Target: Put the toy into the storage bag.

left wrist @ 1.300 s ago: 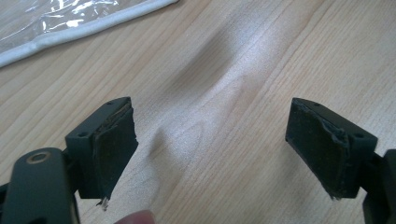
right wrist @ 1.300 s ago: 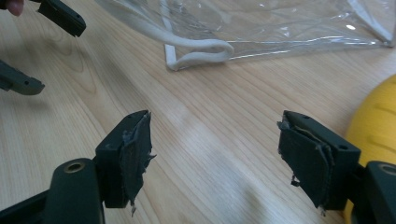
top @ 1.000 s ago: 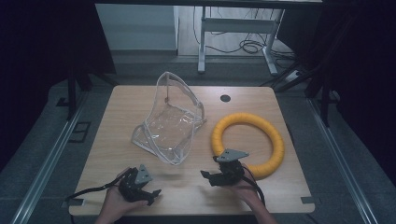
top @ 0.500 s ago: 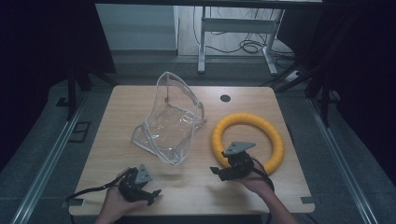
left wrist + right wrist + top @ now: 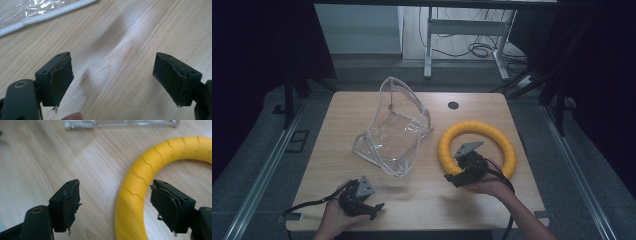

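Note:
A yellow foam ring [image 5: 476,129] lies flat on the right half of the wooden table [image 5: 337,130]. My right gripper [image 5: 460,170] hovers over the ring's near-left arc, open. In the right gripper view that ring [image 5: 140,175] curves up between the jaws of the right gripper [image 5: 116,185], closer to the right pad, and neither pad presses on it. The jaws have just opened a little further. A clear plastic bag [image 5: 394,130] with a white rim stands open at the table's middle. My left gripper [image 5: 371,204] rests near the front edge, open with bare wood between the jaws [image 5: 113,58].
A small black round hole [image 5: 453,105] sits near the table's far edge. The bag's white rim [image 5: 30,12] shows ahead of the left gripper, and the bag's edge [image 5: 112,123] lies beyond the ring. A desk frame and cables [image 5: 472,47] stand on the floor behind.
My right gripper has risen and moved right and away from the front edge, over the ring's near-left arc. The left gripper has stayed where it was.

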The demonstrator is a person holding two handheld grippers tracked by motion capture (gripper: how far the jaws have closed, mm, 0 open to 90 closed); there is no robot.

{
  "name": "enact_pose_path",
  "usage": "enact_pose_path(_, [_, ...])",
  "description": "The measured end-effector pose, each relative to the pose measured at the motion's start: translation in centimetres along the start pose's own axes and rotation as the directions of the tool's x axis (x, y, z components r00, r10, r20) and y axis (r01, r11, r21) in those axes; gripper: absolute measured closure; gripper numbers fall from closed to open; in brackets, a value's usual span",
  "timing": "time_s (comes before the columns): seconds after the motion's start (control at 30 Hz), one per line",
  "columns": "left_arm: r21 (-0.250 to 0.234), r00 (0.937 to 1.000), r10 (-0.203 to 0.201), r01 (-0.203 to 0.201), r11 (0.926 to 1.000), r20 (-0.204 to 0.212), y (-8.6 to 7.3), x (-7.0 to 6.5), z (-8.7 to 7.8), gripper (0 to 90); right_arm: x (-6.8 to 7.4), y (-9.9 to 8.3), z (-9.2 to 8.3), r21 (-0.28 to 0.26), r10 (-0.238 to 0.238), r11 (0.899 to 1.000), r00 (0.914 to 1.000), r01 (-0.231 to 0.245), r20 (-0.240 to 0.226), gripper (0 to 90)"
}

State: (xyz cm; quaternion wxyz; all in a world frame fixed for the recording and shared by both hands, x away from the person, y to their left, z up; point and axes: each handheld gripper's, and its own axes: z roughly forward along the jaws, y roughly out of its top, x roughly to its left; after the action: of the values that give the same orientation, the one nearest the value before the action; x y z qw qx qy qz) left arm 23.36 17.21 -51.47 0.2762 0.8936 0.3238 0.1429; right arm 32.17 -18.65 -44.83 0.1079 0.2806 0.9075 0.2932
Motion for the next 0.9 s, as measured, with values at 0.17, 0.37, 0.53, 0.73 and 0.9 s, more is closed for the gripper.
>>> enact_pose_path(0.17, [0.000, 1.0000, -0.001, 0.001, 1.0000, -0.002, 0.0, 0.0, 0.0, 16.2, -0.8, -0.1, 0.3, 0.054, 0.000, 0.999, 1.0000, 0.000, 0.003, 23.7])
enact_pose_path(0.37, [0.000, 1.0000, 0.000, 0.000, 1.0000, -0.002, 0.0, 0.0, 0.0, 16.2, -1.6, -0.4, 0.8, 0.106, 0.011, 0.994, 0.9999, -0.012, 0.002, 23.6])
enact_pose_path(0.53, [0.004, 1.0000, 0.003, -0.003, 1.0000, 0.002, 0.0, 0.0, 0.1, 16.2, -2.0, -0.5, 1.0, 0.128, 0.016, 0.992, 0.9999, -0.016, 0.002, 23.7])
enact_pose_path(0.73, [-0.004, 1.0000, -0.002, 0.002, 1.0000, 0.000, 0.0, 0.0, -0.1, 16.2, -2.7, -0.7, 1.1, 0.179, 0.010, 0.984, 0.9999, -0.013, 0.013, 23.9])
enact_pose_path(0.9, [-0.003, 1.0000, -0.002, 0.002, 1.0000, -0.003, 0.0, 0.0, -0.2, 16.2, -3.3, -1.0, 1.7, 0.218, 0.021, 0.976, 0.9997, -0.022, 0.008, 23.9])
